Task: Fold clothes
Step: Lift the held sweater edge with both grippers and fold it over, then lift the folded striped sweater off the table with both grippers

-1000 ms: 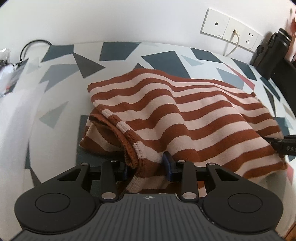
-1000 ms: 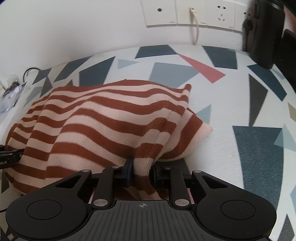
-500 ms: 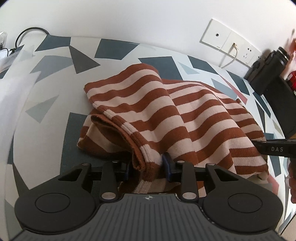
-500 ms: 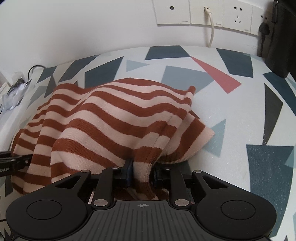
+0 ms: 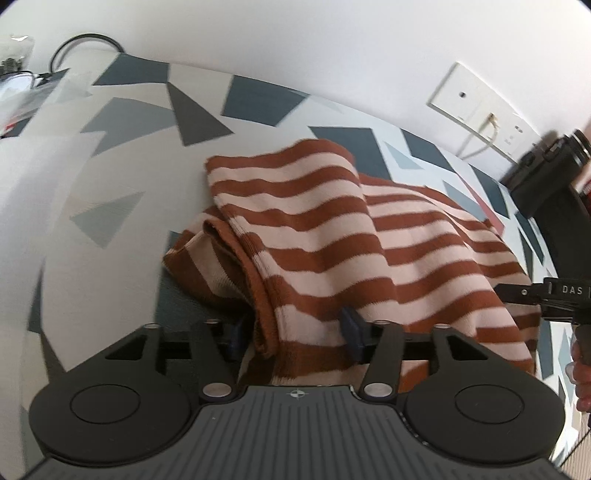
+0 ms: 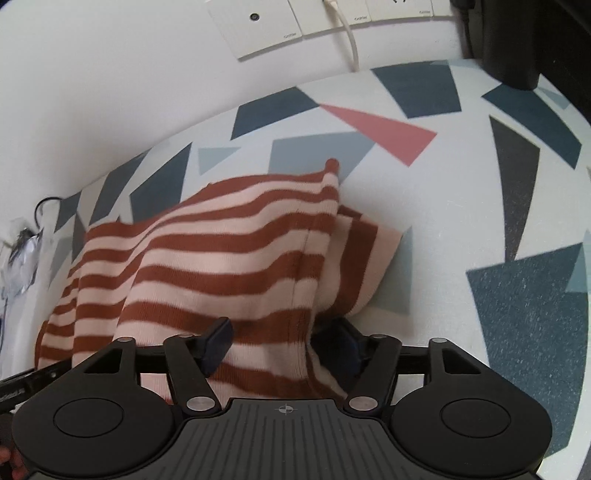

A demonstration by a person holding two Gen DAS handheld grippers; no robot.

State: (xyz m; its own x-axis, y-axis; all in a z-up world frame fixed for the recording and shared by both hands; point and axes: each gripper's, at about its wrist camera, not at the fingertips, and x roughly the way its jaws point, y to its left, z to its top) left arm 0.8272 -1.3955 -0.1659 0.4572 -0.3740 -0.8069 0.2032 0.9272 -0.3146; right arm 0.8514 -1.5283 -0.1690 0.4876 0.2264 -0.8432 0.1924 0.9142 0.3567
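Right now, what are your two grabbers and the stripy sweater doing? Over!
Left gripper and right gripper: jaws opening, cloth between them. Striped sweater half folded, draped on the patterned table. Nothing in the way.

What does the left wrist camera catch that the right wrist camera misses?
Only the left wrist view shows the rolled rust hem of the striped sweater, plus a hand holding the other tongs. Only the right wrist view shows the pink triangle on the tablecloth in full. Both show the sweater, the wall sockets, and the tongs opening with fabric between them.
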